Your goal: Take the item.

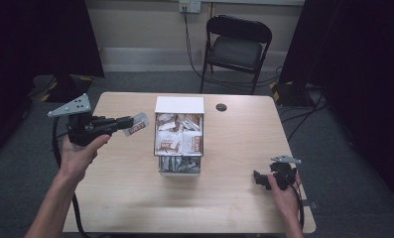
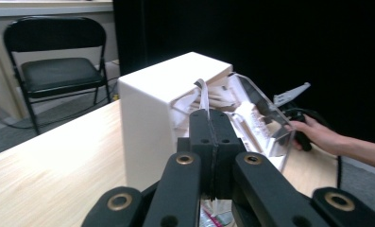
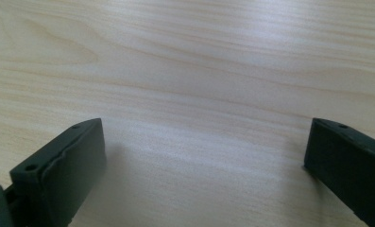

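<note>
A white box (image 1: 179, 105) with a clear front bin (image 1: 179, 163) stands mid-table, packed with several white and brown packets (image 1: 177, 139). My left gripper (image 1: 126, 124) hovers left of the box, shut on one such packet (image 1: 136, 124). In the left gripper view the packet (image 2: 204, 96) shows edge-on above the closed jaws, with the box (image 2: 149, 113) just beyond. My right gripper (image 1: 260, 178) rests low at the table's right front, open. In the right gripper view its jaws stand wide apart over bare wood (image 3: 199, 85).
A black folding chair (image 1: 236, 47) stands behind the table. A round cable hole (image 1: 221, 107) sits right of the box. The wooden table (image 1: 234, 144) has free surface on both sides of the box. Dark curtains flank the room.
</note>
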